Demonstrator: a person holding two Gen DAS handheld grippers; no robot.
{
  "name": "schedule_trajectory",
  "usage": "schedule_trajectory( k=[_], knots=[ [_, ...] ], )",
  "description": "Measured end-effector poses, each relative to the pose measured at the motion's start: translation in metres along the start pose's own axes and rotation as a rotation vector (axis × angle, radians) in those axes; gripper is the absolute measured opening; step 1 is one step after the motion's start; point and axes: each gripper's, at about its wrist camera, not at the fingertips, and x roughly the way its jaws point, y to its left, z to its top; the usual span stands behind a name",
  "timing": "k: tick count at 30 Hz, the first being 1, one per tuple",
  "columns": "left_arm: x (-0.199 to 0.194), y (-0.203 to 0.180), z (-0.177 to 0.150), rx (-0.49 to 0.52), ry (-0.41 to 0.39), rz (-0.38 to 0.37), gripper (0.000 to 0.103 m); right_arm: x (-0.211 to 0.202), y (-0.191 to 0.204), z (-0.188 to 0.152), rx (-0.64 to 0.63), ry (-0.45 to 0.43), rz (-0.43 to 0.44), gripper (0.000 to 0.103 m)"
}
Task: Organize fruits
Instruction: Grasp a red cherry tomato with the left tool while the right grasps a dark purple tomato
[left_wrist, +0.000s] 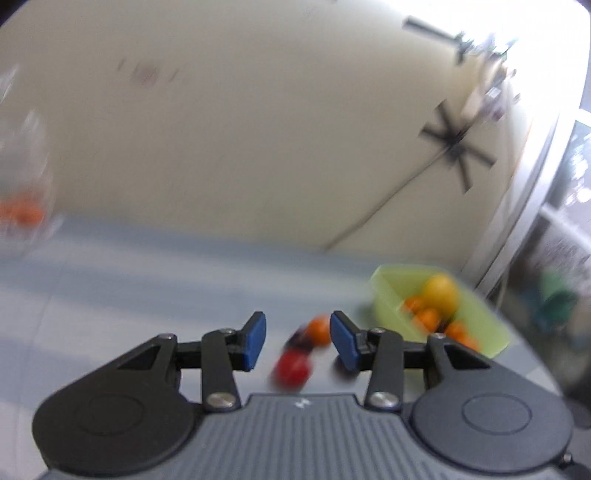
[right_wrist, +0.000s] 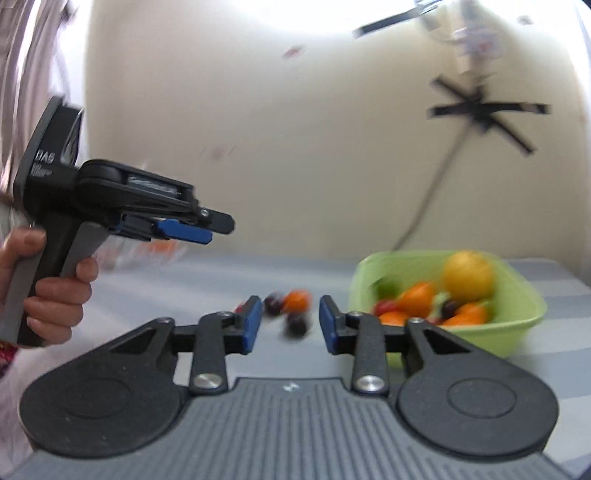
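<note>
A green bowl (right_wrist: 517, 325) at the right holds a yellow fruit (right_wrist: 468, 275), orange fruits and small dark and red ones; it also shows in the left wrist view (left_wrist: 384, 295). Loose fruits lie on the table left of it: an orange one (right_wrist: 296, 300) and dark ones (right_wrist: 296, 325), and in the left wrist view a red one (left_wrist: 291, 369) and an orange one (left_wrist: 318, 329). My left gripper (left_wrist: 297, 341) is open and empty above them; it also shows in the right wrist view (right_wrist: 192, 230), held in a hand. My right gripper (right_wrist: 285, 325) is open and empty.
A pale blue-grey tablecloth (right_wrist: 184, 288) covers the table. A clear container with orange fruit (left_wrist: 22, 214) stands blurred at the far left. A cream wall with black tape marks (right_wrist: 487, 110) is behind. Both views are motion-blurred.
</note>
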Motion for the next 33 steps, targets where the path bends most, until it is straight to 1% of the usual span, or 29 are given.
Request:
schedule_trajectory(
  k=[1, 3, 7, 9, 13, 16, 19, 20, 21, 23, 25, 26, 27, 28, 31, 33],
  knots=[
    [0.004, 0.003, -0.006, -0.008, 0.015, 0.013, 0.039, 0.008, 0.007, -0.002, -0.024, 0.027, -0.008, 0.027],
    [0.011, 0.006, -0.014, -0.01, 0.03, 0.015, 0.04, 0.024, 0.017, -0.003, -0.045, 0.073, -0.028, 0.027],
    [0.023, -0.001, -0.016, 0.036, 0.031, -0.002, 0.051, 0.054, 0.027, 0.001, -0.108, 0.139, -0.087, 0.027],
    [0.031, -0.008, -0.017, 0.062, 0.034, -0.013, 0.051, 0.068, 0.029, 0.002, -0.143, 0.159, -0.109, 0.027],
    [0.042, -0.017, -0.015, 0.09, 0.041, -0.008, 0.051, 0.088, 0.032, -0.002, -0.212, 0.182, -0.157, 0.028],
    [0.048, -0.017, -0.016, 0.098, 0.047, 0.009, 0.051, 0.098, 0.032, 0.0, -0.237, 0.193, -0.177, 0.028],
    [0.055, -0.015, -0.018, 0.099, 0.065, 0.025, 0.05, 0.107, 0.031, 0.002, -0.243, 0.223, -0.19, 0.028],
    [0.057, -0.014, -0.019, 0.098, 0.07, 0.028, 0.05, 0.11, 0.029, 0.002, -0.239, 0.237, -0.196, 0.029],
    [0.058, -0.015, -0.02, 0.098, 0.076, 0.031, 0.05, 0.113, 0.029, 0.003, -0.234, 0.245, -0.203, 0.034],
    [0.06, -0.014, -0.022, 0.087, 0.082, 0.03, 0.047, 0.116, 0.027, 0.004, -0.223, 0.27, -0.198, 0.035],
    [0.062, -0.013, -0.022, 0.077, 0.086, 0.032, 0.035, 0.117, 0.029, 0.004, -0.244, 0.279, -0.209, 0.036],
    [0.062, -0.013, -0.022, 0.08, 0.086, 0.032, 0.031, 0.116, 0.029, 0.004, -0.251, 0.278, -0.211, 0.034],
    [0.062, -0.015, -0.022, 0.081, 0.089, 0.032, 0.031, 0.114, 0.029, 0.004, -0.25, 0.268, -0.21, 0.026],
    [0.059, -0.017, -0.023, 0.084, 0.093, 0.033, 0.03, 0.112, 0.029, 0.004, -0.246, 0.256, -0.213, 0.026],
    [0.042, -0.026, -0.031, 0.107, 0.094, -0.002, 0.03, 0.101, 0.03, 0.003, -0.226, 0.248, -0.205, 0.026],
    [0.026, -0.037, -0.041, 0.138, 0.088, -0.026, 0.031, 0.08, 0.033, -0.001, -0.22, 0.229, -0.193, 0.026]
  ],
)
